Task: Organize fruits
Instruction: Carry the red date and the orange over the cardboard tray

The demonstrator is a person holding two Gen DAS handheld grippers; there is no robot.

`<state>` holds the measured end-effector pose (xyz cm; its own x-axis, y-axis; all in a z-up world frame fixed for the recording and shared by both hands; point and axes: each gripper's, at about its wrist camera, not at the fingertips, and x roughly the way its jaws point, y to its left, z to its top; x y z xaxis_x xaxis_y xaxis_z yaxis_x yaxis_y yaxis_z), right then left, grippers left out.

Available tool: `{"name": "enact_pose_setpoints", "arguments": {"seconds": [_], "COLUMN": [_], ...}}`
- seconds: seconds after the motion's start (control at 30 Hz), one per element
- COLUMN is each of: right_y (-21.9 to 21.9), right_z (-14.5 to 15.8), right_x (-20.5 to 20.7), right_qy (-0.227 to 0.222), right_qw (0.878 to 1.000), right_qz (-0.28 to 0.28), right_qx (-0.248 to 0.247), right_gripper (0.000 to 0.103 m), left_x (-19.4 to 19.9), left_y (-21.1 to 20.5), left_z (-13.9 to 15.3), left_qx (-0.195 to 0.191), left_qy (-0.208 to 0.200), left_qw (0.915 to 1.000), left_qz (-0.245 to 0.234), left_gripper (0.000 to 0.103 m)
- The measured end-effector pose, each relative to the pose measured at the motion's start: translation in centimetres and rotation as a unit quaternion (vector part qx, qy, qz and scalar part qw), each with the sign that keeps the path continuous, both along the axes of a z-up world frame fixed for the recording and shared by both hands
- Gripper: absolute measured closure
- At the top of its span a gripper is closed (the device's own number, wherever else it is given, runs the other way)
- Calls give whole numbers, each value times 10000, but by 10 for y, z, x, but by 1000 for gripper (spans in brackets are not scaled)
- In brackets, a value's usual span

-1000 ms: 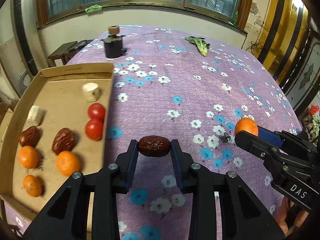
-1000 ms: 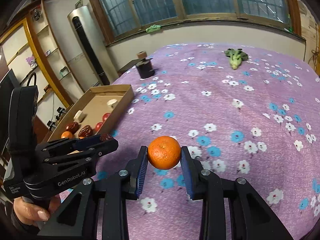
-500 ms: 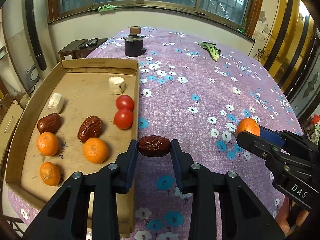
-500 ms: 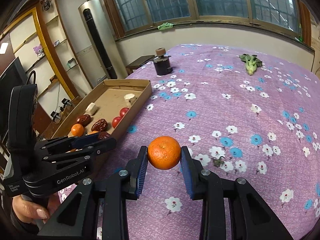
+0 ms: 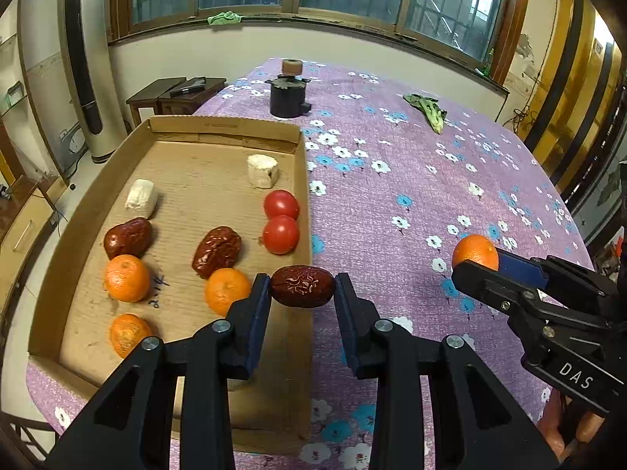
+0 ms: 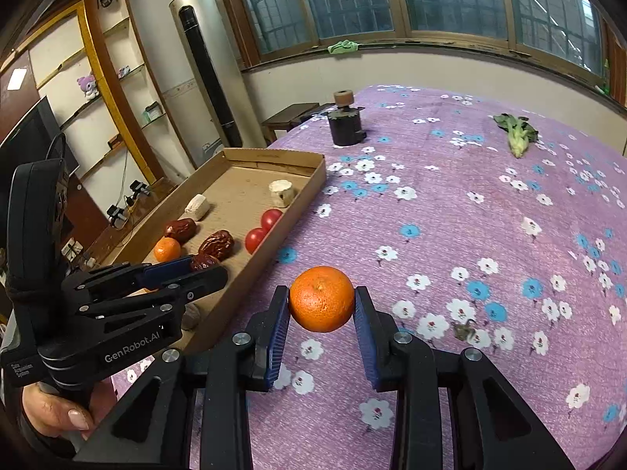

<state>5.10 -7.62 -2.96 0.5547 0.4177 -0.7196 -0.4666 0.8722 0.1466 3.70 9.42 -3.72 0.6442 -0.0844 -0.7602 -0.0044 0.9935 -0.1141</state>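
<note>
Over the tray's (image 5: 117,180) edge, left tongs (image 5: 302,291) level.

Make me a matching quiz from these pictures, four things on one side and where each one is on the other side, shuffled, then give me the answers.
Things
1. red date
2. held orange
3. two tomatoes
4. leafy green

Places
A. lying on the purple cloth, far side of the table
B. clamped in the left gripper, over the near right edge of the box
C. in the cardboard box, along its right wall
D. clamped in the right gripper, above the cloth

Pairs: 1-B, 2-D, 3-C, 4-A
</note>
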Motion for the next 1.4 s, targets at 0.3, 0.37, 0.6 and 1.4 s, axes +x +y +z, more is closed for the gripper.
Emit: {"name": "enact_pose_setpoints", "arguments": {"seconds": [0.3,0.37,0.6,1.4], "right_y": [18,21,35,106], "right_z": [1,2,5,-5], "right_x": [4,5,10,73], "right_qy": [-13,-19,-45,168], "right_qw": [9998,9998,9994,9972], "right_qz": [175,213,335,727], "right_qx": [-14,-19,-18,-22], "right_gripper": [70,70,70,70], "left_x": [-1,0,2,44], "left_y": [10,13,24,85], "left_z": [6,7,7,16], "left_qx": [45,55,48,44], "left_qy": [-86,-102,-100,-45], "left_qw": [9999,9999,9997,9981], "left_qz": [95,114,209,616], "left_gripper": [72,72,72,72]}}
